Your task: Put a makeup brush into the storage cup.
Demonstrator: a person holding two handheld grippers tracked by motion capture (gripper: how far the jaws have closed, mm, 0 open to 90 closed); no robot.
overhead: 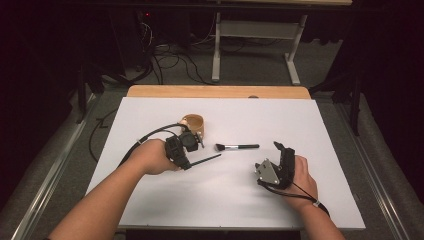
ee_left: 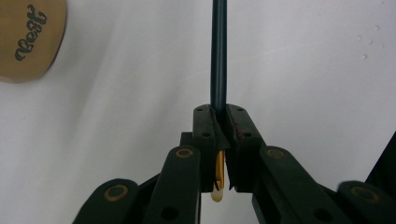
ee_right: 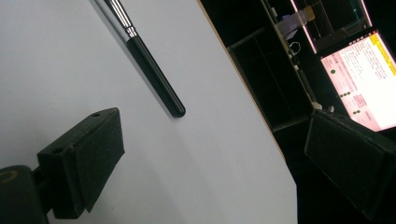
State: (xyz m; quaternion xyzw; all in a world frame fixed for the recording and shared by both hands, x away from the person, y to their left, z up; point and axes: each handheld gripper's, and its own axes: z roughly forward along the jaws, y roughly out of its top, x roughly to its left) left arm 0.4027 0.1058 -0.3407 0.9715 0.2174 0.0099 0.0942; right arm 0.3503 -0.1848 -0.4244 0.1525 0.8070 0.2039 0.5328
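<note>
slim dark stick (ee_left: 218, 56) in left tool (ee_left: 219, 122)

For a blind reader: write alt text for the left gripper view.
The left tool is clamped shut on a thin dark stick-like handle that runs straight up over a white table surface. A round tan wooden piece with dark lettering sits at top left.

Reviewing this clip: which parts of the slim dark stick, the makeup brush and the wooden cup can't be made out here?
- Slim dark stick in the shut left claw: far end cut off by the top edge of the left gripper view; too thin in the high view to identify.
- Black-handled makeup brush: bristles cut off by the top edge of the right gripper view.
- Round wooden cup: its inside is hidden in the high view, partly behind the left claw.
</note>
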